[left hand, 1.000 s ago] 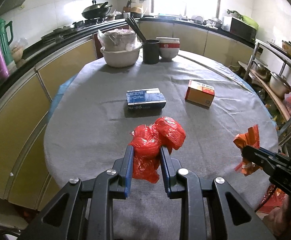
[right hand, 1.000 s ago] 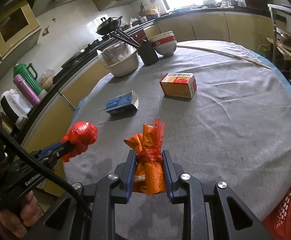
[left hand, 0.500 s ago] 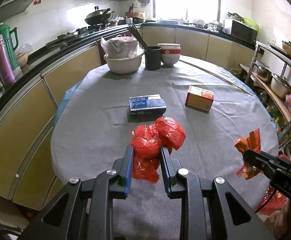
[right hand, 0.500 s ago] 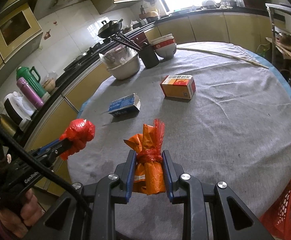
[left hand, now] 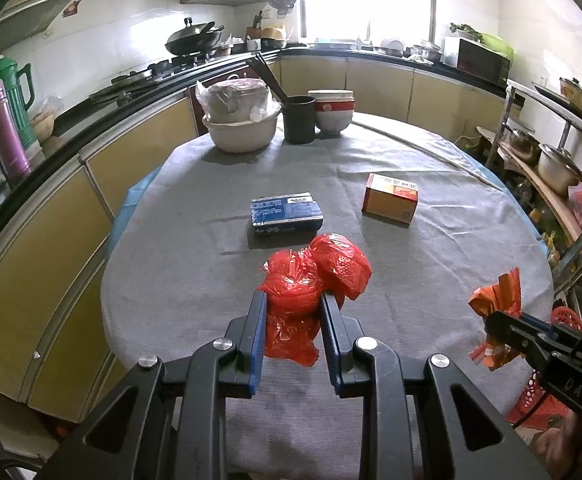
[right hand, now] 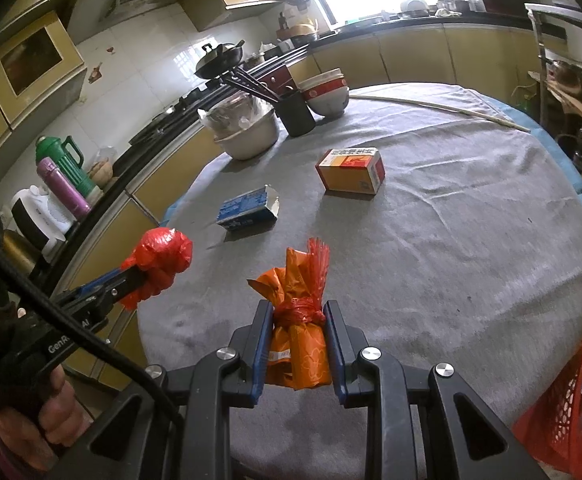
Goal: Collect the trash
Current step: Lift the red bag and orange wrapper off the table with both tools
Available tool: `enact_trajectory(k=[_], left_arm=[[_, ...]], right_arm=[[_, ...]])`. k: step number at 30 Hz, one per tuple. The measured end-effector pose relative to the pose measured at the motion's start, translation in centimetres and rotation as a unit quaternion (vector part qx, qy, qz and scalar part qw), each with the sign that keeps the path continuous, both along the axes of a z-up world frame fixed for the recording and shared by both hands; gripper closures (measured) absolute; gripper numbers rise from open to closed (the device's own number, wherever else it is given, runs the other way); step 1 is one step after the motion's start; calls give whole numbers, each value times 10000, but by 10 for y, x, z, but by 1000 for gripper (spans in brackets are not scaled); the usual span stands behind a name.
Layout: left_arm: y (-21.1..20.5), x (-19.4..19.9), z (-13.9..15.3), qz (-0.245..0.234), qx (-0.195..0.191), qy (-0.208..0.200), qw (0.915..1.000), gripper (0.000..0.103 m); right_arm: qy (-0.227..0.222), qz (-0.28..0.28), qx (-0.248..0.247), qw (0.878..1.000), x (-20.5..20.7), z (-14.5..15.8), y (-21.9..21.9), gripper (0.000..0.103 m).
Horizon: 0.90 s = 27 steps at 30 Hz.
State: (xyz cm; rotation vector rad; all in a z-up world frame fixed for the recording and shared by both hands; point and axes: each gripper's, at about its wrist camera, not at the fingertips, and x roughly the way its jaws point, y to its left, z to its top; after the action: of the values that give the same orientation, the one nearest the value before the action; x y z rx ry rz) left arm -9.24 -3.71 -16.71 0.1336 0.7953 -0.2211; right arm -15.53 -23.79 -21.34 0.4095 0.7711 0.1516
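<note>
My left gripper (left hand: 293, 300) is shut on a crumpled red plastic bag (left hand: 315, 276), held above the near part of the round grey-clothed table (left hand: 451, 264). From the right wrist view the same red bag (right hand: 159, 258) shows at the left, in the left gripper (right hand: 131, 280). My right gripper (right hand: 298, 308) is shut on a tied orange plastic bag (right hand: 299, 344); this orange bag (left hand: 495, 312) also appears at the right of the left wrist view. A blue box (left hand: 286, 216) and an orange box (left hand: 390, 199) lie on the table further off.
At the table's far side stand a white basin with a bagged pot (left hand: 243, 120), a black chopstick cup (left hand: 299, 118) and stacked bowls (left hand: 334, 112). A red mesh basket (right hand: 571, 396) sits low at the right. Kitchen counters ring the table; a pot shelf (left hand: 547, 176) stands on the right.
Both grippers keep their bags. The left wrist view has tilted up a little, so the table and boxes sit lower in the picture; the right gripper has stayed put.
</note>
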Motion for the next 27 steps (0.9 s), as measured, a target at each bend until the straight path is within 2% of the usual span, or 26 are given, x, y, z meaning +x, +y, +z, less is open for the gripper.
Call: enact_trajectory(k=[27], left_arm=[[-26,-14,10,-216,154,-145,9995,75]], right_arm=[[-152,-229,160,9995,-20,7,-21,75]])
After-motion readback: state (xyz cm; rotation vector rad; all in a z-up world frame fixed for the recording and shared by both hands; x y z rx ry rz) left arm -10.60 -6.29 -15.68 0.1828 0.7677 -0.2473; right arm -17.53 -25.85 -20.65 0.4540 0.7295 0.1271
